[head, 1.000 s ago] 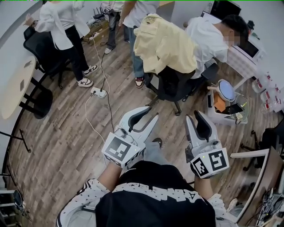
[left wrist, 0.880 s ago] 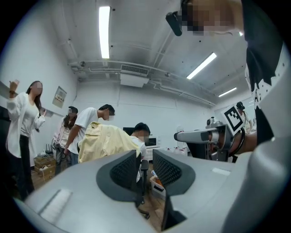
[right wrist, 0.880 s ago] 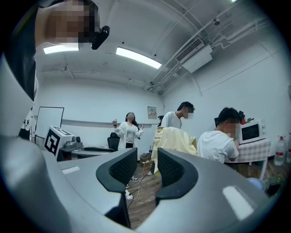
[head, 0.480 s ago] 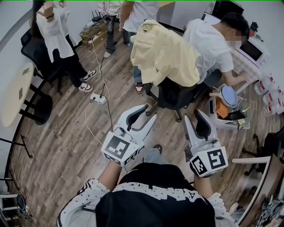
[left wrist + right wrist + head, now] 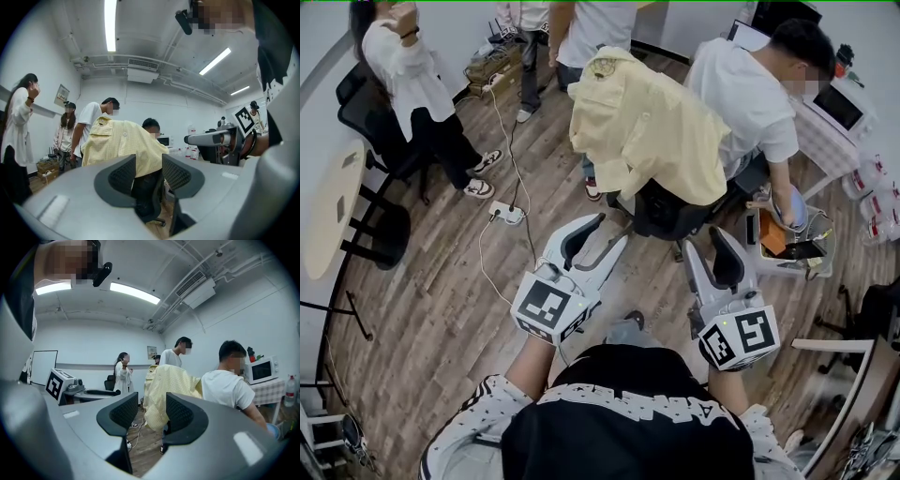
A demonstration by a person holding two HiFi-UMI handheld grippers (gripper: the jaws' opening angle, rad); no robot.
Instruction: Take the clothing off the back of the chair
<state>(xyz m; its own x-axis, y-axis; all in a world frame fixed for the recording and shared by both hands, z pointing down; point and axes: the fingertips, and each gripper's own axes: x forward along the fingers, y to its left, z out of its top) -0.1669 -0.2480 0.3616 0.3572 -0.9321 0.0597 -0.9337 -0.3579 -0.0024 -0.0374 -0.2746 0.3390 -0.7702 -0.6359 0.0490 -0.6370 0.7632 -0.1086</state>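
Observation:
A pale yellow shirt [image 5: 647, 127] hangs over the back of a black office chair [image 5: 670, 211] straight ahead on the wood floor. Both grippers are held level, short of the chair and apart from it. My left gripper [image 5: 612, 230] points at the chair's left side, its jaws opening with nothing between them. My right gripper [image 5: 703, 239] points at the chair's right side, its jaws also opening and empty. In the left gripper view the shirt [image 5: 124, 145] shows beyond the gap between the jaws. The right gripper view also frames the shirt [image 5: 168, 385] between its pads.
A person in a white shirt [image 5: 750, 94] sits just right of the chair, reaching into a box of items [image 5: 787, 234]. Another person [image 5: 591, 23] stands behind the chair. A third person [image 5: 408, 75] stands at the left. A power strip with cables [image 5: 508, 214] lies on the floor.
Both grippers have moved forward towards the chair and their jaws stand wider. The seated person has leaned right and reached down to the box.

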